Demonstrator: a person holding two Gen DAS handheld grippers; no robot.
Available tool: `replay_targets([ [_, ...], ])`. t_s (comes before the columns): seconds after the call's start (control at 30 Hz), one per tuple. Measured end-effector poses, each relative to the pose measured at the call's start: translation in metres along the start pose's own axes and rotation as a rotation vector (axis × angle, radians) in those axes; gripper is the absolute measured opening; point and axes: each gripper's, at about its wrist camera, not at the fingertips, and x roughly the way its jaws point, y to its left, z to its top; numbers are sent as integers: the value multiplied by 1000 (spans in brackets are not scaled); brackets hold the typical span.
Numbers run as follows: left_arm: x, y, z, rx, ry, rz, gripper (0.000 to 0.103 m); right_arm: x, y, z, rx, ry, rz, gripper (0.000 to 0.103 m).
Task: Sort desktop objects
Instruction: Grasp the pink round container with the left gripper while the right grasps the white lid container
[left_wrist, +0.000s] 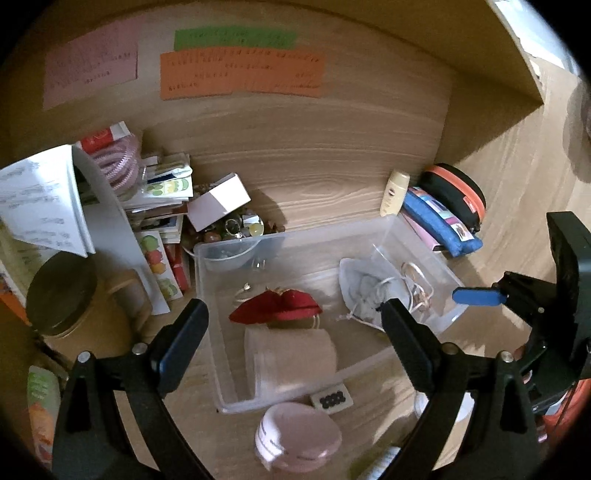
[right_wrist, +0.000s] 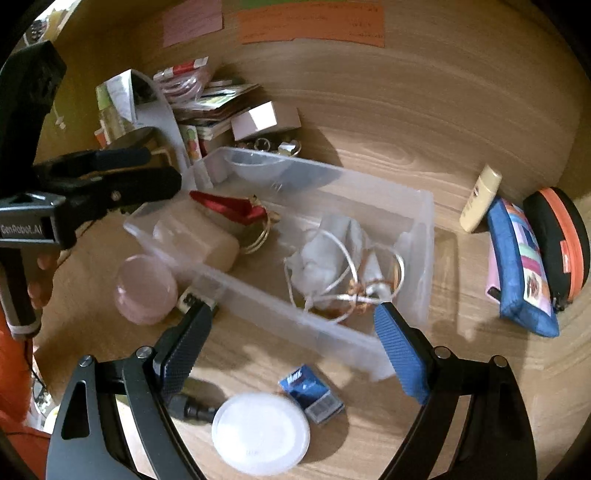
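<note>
1. The step in hand looks like a pause between picks: the clear bin (left_wrist: 417, 236) already holds a red pouch (left_wrist: 275, 308), a white drawstring bag (right_wrist: 325, 254), some bangles (right_wrist: 384, 280) and a pale block (left_wrist: 291, 360), while other things lie loose on the desk (left_wrist: 332, 173).
2. The left tool (left_wrist: 291, 328) hangs above the bin with its jaws spread wide and nothing between them.
3. The right tool (right_wrist: 291, 325) is also wide open and empty, poised over the bin's near wall; its blue pad (right_wrist: 400, 354) sits close to the bangles, though contact cannot be told.
4. Unsorted things nearest the tools: a pink round case (right_wrist: 146, 290) just beside the bin, a white lid (right_wrist: 260, 432), a small blue box (right_wrist: 312, 393) and a small tag with black dots (left_wrist: 331, 400).
5. Judging from this, the next move calls for lowering one open tool around a loose item, such as the pink case, and closing on its sides; its rounded shape may slip.
6. The surface is pale wood-grain, with a wooden back panel carrying pink, green and orange notes (left_wrist: 242, 74).
7. At the left stands a cluttered pile of booklets (left_wrist: 162, 192) and a jar (left_wrist: 61, 295); at the right a cream bottle (right_wrist: 480, 197), a blue pouch (right_wrist: 521, 266) and an orange-rimmed black case (right_wrist: 557, 240).
8. The light is dim and the picture is slightly blurred.
</note>
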Motion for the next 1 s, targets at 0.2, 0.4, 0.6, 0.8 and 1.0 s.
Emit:
replay_targets([
  [0.2,-17,-4,-14,1,-12,25,96,-11,5,-11,-2,-11,-3,88],
  [0.4,-29,-3,-30,-13,-11,43,96,-28,3,-17,30,-60,-25,88],
  [0.6,-33,-1,-51,-11,9,60,96,-39,-3,-28,73,-87,-33,88],
  [0.8,-25,1,-74,-29,61,48,96,-35,-3,-49,99,-51,-21,88],
  [1.0,-15,-1,-94,-17,102,48,96,-26,0,-73,95,-4,-21,88],
])
